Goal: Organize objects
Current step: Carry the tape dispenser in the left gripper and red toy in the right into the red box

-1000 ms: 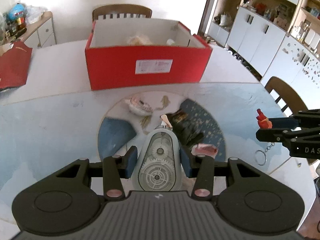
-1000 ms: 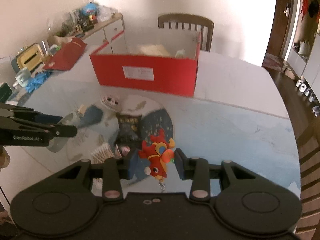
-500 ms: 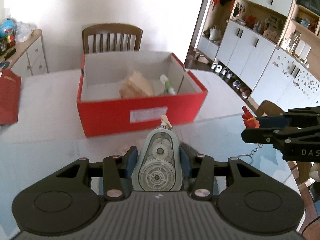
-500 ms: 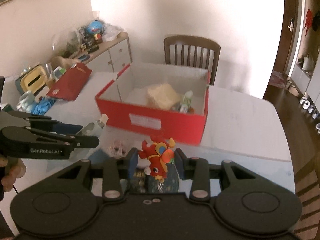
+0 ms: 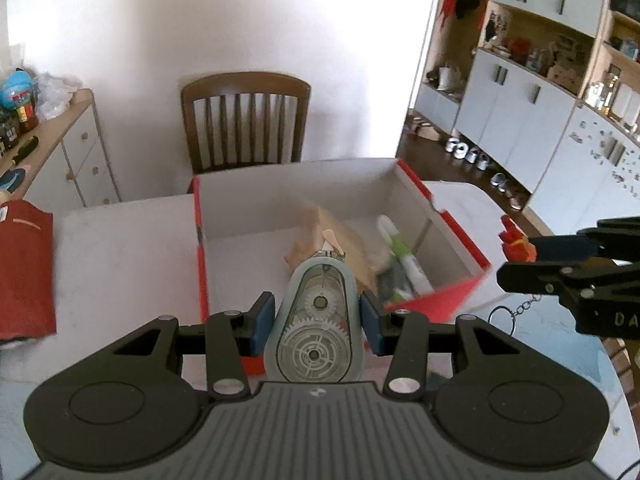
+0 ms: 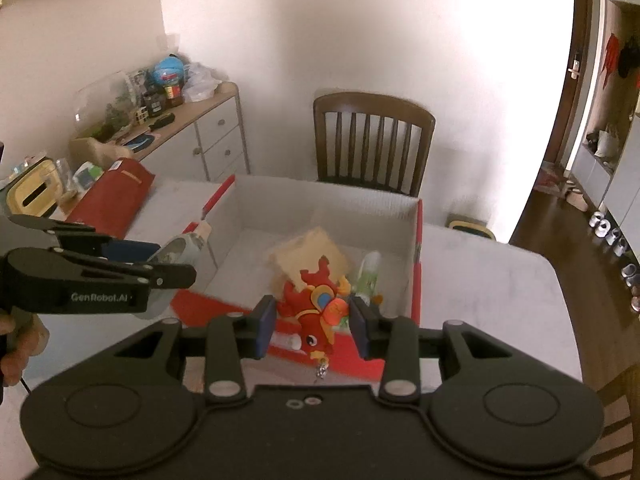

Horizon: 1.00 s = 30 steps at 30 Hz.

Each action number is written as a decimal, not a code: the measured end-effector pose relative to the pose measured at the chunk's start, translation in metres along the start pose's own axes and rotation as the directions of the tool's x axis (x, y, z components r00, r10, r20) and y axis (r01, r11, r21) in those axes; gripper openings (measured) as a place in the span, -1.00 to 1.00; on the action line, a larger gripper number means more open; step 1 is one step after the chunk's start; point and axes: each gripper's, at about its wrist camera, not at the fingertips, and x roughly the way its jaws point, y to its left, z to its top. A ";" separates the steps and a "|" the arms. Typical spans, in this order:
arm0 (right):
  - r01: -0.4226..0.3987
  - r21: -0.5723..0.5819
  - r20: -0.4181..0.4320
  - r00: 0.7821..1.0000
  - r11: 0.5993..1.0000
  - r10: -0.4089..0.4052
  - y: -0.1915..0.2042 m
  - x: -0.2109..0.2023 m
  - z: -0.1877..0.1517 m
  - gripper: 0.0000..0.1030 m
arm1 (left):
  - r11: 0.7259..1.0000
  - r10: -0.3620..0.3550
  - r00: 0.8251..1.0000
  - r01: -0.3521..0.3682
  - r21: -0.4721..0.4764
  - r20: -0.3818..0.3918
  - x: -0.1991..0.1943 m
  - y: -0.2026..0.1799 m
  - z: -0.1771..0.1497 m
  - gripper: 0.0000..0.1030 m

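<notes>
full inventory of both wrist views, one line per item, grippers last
Shoe box: 1, red outside and white inside, open, on the table.
Correction tape dispenser: 1, grey see-through with gears, in the left gripper, above the box's near wall.
Plush keychain: 1, red and orange, in the right gripper, above the box.
Tan packet: 1, inside the box.
Tube: 1, white and green, inside the box by its right wall.
Box lid: 1, red, on the table left of the box.
Table: 1, white.
Chair: 1, brown wood, behind the table.
Sideboard: 1, white, cluttered top.
Left gripper: shut on the dispenser.
Right gripper: shut on the keychain.
</notes>
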 end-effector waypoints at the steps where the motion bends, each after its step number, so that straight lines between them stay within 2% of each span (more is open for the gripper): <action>1: 0.006 0.001 0.000 1.000 1.000 -0.006 0.000 0.004 0.003 -0.25 | 1.000 0.005 1.000 -0.005 -0.002 -0.004 0.005 0.003 0.007 -0.14; 9: 0.050 0.016 -0.007 0.999 0.999 -0.050 -0.006 0.040 0.023 -0.25 | 0.998 0.051 0.999 -0.051 0.033 -0.011 0.042 0.010 0.044 -0.14; 15: 0.070 0.038 -0.008 0.998 0.997 -0.070 -0.011 0.061 0.031 -0.25 | 0.992 0.105 0.994 -0.102 0.076 -0.038 0.077 0.013 0.060 -0.13; 25: 0.061 0.048 -0.014 0.998 0.997 -0.061 -0.015 0.084 0.042 -0.25 | 0.978 0.154 0.983 -0.137 0.155 -0.100 0.120 0.012 0.055 -0.13; 30: 0.049 0.015 -0.081 0.996 0.999 -0.048 -0.010 0.104 0.026 -0.25 | 0.978 0.156 0.979 -0.133 0.163 -0.135 0.133 0.012 0.050 -0.13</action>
